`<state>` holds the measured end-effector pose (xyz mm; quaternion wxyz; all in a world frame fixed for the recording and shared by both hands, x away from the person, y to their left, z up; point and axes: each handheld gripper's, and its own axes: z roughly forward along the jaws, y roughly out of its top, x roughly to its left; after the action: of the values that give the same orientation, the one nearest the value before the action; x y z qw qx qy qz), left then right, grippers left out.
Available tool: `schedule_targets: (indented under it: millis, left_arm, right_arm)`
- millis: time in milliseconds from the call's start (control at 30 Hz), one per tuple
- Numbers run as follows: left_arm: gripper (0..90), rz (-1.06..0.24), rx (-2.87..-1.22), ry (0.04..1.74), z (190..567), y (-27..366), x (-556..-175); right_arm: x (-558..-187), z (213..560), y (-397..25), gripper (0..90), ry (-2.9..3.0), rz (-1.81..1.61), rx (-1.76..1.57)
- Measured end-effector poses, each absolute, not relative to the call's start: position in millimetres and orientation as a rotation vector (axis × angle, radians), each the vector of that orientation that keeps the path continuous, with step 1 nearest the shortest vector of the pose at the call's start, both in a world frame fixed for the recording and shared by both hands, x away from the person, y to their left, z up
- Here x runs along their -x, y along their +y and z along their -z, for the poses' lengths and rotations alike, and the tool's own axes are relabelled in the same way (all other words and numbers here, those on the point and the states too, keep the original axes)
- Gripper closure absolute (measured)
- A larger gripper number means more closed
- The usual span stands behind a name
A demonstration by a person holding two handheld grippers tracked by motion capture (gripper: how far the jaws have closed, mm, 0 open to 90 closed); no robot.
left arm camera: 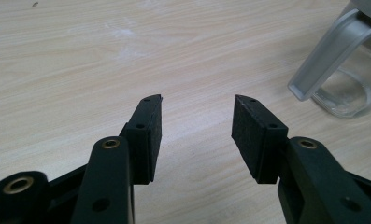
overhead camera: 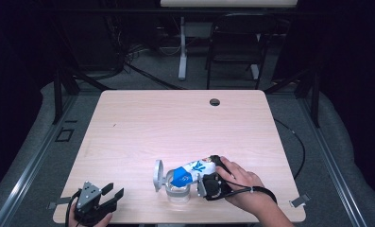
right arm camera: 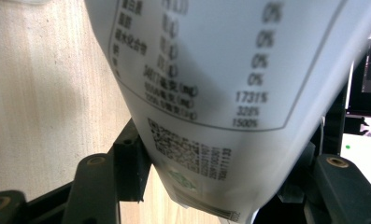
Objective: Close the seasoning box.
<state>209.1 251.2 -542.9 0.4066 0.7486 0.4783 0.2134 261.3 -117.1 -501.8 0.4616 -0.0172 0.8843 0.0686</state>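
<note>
Right gripper fingers clamped on bag bottom end, tilted mouth-down over glass jar at near-centre tabletop. Bag soft, light, likely shifts as contents pour; grip the sealed end. Jar fragile, hinged lid open. Left gripper near-left, fingers apart, empty.

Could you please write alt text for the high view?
The right claw tips a blue-and-white pouch over a clear jar with its lid open, on a wooden table. The left claw rests open nearby.
</note>
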Motion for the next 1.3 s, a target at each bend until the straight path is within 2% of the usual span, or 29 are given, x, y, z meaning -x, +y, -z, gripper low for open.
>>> schedule_targets:
  millis: [1300]
  left_arm:
    - [53.4, -0.539, -1.890, 1.207, 543, 252, -209]
  right_arm:
    - [-260, 500, -107, 41.8, 2.081, -0.024, 0.129]
